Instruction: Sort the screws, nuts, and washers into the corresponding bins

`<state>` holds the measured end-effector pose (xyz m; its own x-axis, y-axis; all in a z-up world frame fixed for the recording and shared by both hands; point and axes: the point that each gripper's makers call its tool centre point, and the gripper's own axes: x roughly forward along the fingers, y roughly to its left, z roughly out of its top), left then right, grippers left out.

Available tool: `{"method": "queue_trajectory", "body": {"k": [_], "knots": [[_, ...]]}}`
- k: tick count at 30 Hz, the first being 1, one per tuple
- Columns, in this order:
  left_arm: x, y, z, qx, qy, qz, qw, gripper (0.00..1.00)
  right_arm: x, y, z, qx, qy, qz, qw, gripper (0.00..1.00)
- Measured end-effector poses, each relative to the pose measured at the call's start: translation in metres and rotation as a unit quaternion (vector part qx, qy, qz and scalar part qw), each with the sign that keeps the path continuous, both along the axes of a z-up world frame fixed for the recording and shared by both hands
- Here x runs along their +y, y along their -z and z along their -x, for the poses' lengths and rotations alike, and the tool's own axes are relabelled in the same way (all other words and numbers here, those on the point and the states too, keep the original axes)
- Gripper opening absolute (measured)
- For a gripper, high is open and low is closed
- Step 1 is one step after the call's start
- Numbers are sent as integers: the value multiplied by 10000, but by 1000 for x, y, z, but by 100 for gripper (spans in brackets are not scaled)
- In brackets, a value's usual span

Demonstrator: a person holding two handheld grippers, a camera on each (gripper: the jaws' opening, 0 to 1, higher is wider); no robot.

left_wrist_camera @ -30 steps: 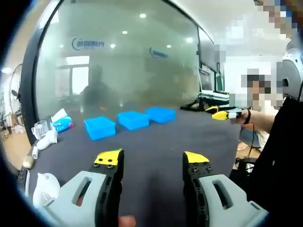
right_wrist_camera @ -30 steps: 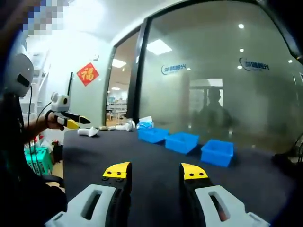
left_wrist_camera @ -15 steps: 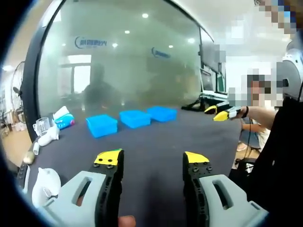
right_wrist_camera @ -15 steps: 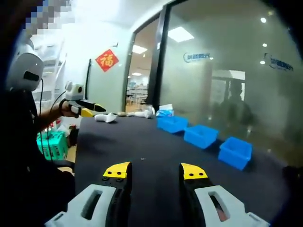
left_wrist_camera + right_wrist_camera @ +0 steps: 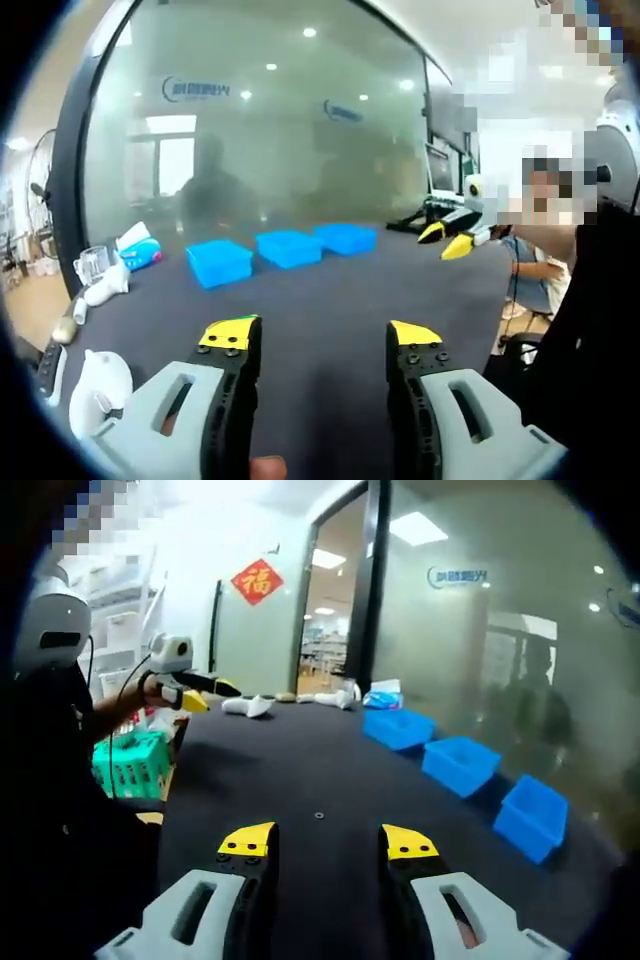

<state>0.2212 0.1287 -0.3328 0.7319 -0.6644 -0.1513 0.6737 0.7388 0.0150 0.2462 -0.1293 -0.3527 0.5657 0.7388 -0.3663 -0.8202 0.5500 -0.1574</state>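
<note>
Three blue bins [image 5: 218, 262] [image 5: 290, 248] [image 5: 346, 238] stand in a row at the far side of the dark table [image 5: 330, 290], and the same bins [image 5: 399, 727] [image 5: 460, 763] [image 5: 535, 815] run along its right in the right gripper view. One small metal ring-shaped piece [image 5: 319, 815] lies on the cloth just ahead of my right gripper [image 5: 328, 840], which is open and holds nothing. My left gripper [image 5: 321, 335] is open too, above bare cloth. Each gripper also appears in the other's view: the right gripper [image 5: 445, 240] at the table's right edge, the left gripper [image 5: 212, 695] at the left.
White objects [image 5: 100, 385] [image 5: 100, 290], a glass cup [image 5: 88, 267] and a tissue pack [image 5: 135, 255] lie along the table's left end. A glass wall rises behind the bins. A green basket [image 5: 135, 765] sits off the table's edge. Another person sits at right.
The right gripper view has swung, so the bins have slid to the right and the small piece has come into sight. In the left view the right gripper has moved a little left.
</note>
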Motion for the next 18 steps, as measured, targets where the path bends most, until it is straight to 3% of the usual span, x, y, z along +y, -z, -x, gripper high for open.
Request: {"method": "queue_trajectory", "body": {"k": [18], "knots": [[1,3,1,53,8,70,10000,48,62,36,-40,644,-647,857,9921,32]]}}
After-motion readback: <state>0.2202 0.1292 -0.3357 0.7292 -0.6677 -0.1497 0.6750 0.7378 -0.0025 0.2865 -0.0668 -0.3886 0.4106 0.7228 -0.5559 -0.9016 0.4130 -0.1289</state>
